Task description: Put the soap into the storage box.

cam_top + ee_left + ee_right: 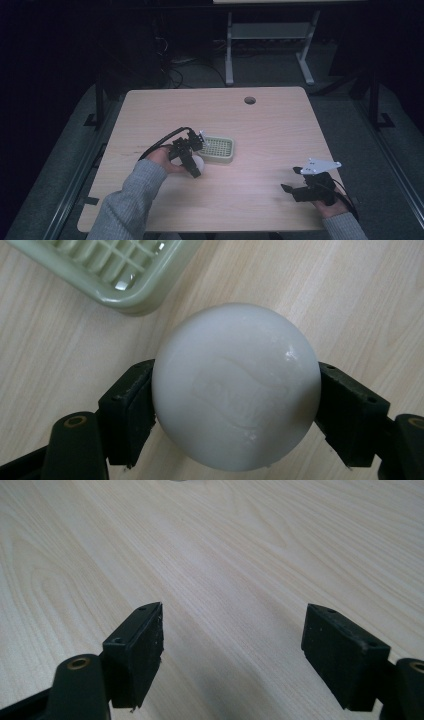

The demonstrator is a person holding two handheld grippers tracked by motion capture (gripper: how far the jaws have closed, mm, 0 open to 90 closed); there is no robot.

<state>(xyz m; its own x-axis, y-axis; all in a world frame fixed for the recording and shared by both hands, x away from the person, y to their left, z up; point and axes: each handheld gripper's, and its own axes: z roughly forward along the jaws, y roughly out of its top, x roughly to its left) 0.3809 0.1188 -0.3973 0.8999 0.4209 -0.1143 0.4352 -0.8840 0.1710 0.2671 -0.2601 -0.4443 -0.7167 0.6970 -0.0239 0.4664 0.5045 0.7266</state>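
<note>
Dark floor and a desk frame filled the upper part of the high view, above the pale wooden worktop (270, 125). At centre frame, the left gripper (235, 400) was pinching a white soap bar (236, 386) across its rounded sides, just beside the green slatted soap dish (107, 270). Smooth and rounded, the bar looked likely to slip, though firm; a hold across its widest middle seemed safest. At lower right, the right gripper (235, 650) stood spread, holding nothing.

The soap (198, 162) sits mid-table (270, 130), just left of the tray (218, 150); the right gripper (291, 180) (well apart) is near the right edge.
</note>
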